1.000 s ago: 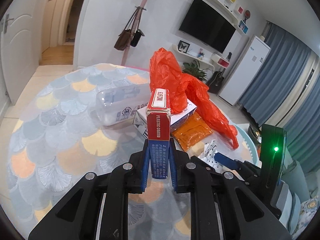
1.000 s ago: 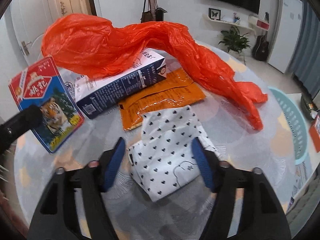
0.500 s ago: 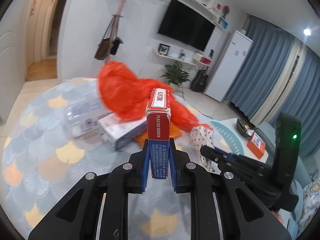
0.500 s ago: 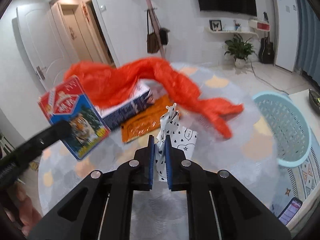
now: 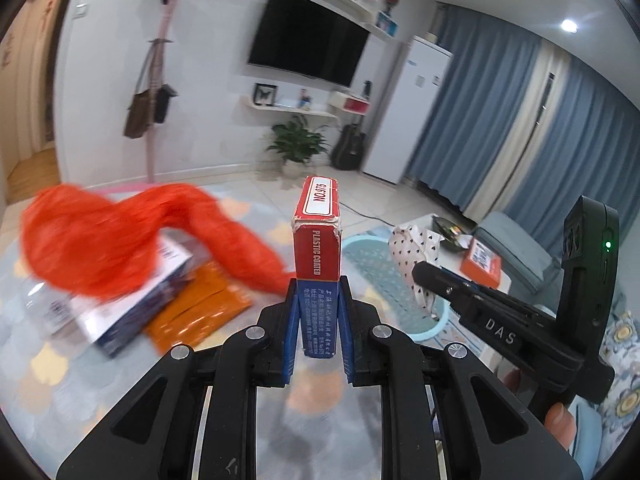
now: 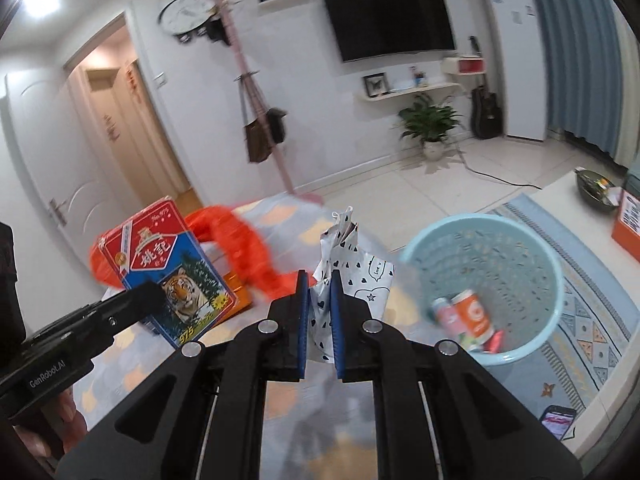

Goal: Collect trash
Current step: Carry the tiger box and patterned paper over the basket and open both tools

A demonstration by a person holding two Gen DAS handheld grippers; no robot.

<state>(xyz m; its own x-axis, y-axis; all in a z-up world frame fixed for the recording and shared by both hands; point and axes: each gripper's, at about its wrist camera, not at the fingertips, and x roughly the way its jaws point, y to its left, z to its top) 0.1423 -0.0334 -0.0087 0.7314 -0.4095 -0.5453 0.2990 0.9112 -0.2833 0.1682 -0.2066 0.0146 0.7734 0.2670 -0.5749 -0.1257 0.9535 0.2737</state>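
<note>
Spreading across the lower half of both frames is a round table with a pastel scale-patterned cloth (image 5: 48, 364), set in a living room with a black wall-mounted television (image 5: 308, 46), blue curtains (image 5: 532, 128) and a potted green plant (image 6: 430, 120). A pale blue perforated plastic basket (image 6: 556, 280) is sitting at right of the right wrist view, already holding some wrappers. The left gripper (image 5: 318, 308) is pointing slightly downward, its jaws clamping an upright red and blue tiger-print card box (image 5: 317, 248) at frame centre. The right gripper (image 6: 319, 308) is squeezing a crumpled white paper with black hearts (image 6: 348, 264), held up left of the basket. A crumpled orange plastic bag (image 5: 100, 240) is lying at left over a white and dark blue carton (image 5: 132, 304), beside a flat orange packet (image 5: 196, 308).
</note>
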